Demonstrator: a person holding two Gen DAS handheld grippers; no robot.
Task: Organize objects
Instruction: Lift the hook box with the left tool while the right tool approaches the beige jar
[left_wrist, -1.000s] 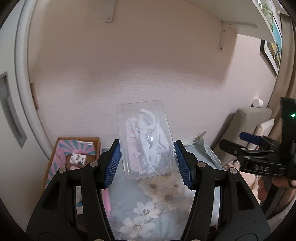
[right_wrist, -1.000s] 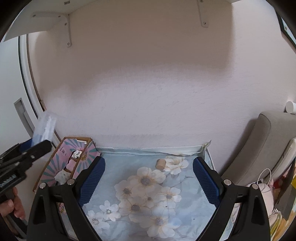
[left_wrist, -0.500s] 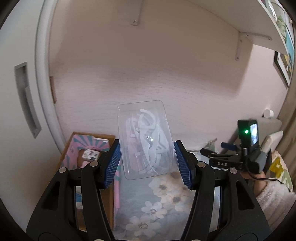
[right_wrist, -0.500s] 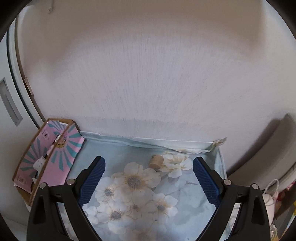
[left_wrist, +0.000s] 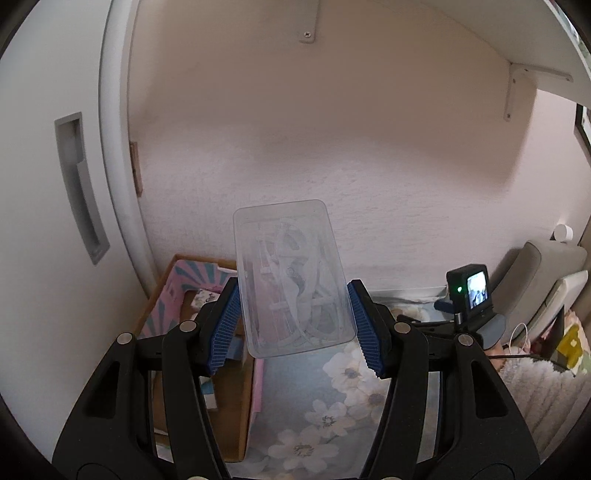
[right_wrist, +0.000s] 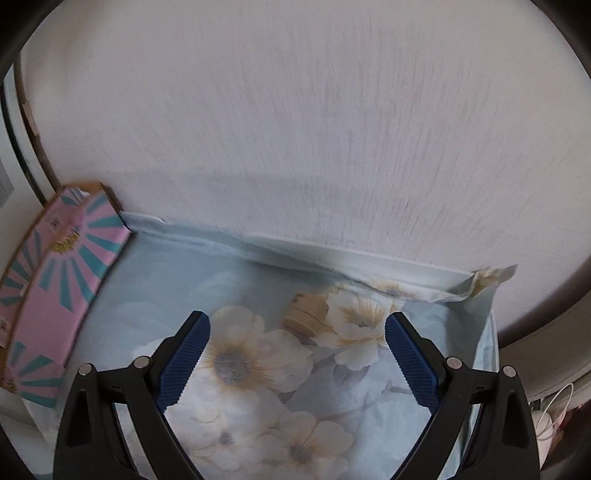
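Observation:
My left gripper (left_wrist: 293, 321) is shut on a clear plastic box (left_wrist: 291, 277) of white floss picks and holds it in the air, above the left edge of the flowered table and beside a pink and teal cardboard box (left_wrist: 192, 291). My right gripper (right_wrist: 295, 354) is open and empty, low over the flowered tablecloth (right_wrist: 243, 365). A small tan cork-like cylinder (right_wrist: 306, 312) lies on the cloth just ahead of it, between the fingers' line and the wall. The same pink and teal box (right_wrist: 70, 258) stands at the far left of the right wrist view.
The pink and teal box holds small items (left_wrist: 201, 295). A white door with a recessed handle (left_wrist: 79, 184) is at the left, the wall close behind the table. The right gripper's camera (left_wrist: 469, 291) shows at the right. A grey chair (left_wrist: 543, 273) stands beyond the table.
My left gripper has swung left with the clear box, bringing the door and cardboard box nearer. My right gripper has moved forward and down toward the cloth and the tan cylinder.

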